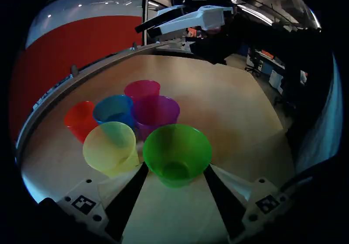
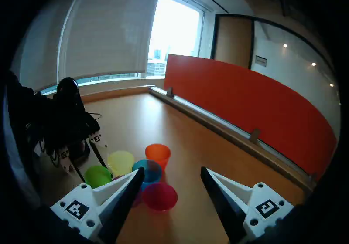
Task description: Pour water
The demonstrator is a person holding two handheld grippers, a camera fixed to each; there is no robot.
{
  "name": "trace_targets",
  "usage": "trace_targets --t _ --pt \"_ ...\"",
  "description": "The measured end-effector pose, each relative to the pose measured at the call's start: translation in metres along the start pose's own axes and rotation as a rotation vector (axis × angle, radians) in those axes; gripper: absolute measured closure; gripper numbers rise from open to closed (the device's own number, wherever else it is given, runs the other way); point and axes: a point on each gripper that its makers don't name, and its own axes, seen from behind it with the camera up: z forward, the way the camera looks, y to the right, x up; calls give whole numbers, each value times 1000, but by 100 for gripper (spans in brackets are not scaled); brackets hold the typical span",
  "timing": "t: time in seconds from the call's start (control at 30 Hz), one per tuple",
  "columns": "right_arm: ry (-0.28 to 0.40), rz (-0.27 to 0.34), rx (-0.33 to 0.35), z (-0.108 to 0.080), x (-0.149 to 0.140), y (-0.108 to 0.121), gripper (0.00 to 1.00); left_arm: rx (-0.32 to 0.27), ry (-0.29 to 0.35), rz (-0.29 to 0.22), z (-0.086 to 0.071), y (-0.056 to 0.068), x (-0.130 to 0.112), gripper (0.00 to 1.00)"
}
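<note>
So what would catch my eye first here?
Six translucent plastic cups in bright colours, bunched on the pale wooden table; the green cup is nearest, standing between the left gripper's black fingers. Next comes the long red partition panel along the table's edge, and a bright window at the table's end.

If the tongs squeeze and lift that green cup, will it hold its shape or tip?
The green cup looks like thin, translucent plastic, so it is probably light and may flex if squeezed. It is wider at the rim than at the base, so a sideways push could tip it.
</note>
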Motion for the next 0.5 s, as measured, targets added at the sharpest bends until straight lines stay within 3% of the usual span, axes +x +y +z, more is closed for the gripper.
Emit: trace_targets --t 0.5 --pt "-6 0 2 4 -3 1 0 1 4 23 7 -4 6 8"
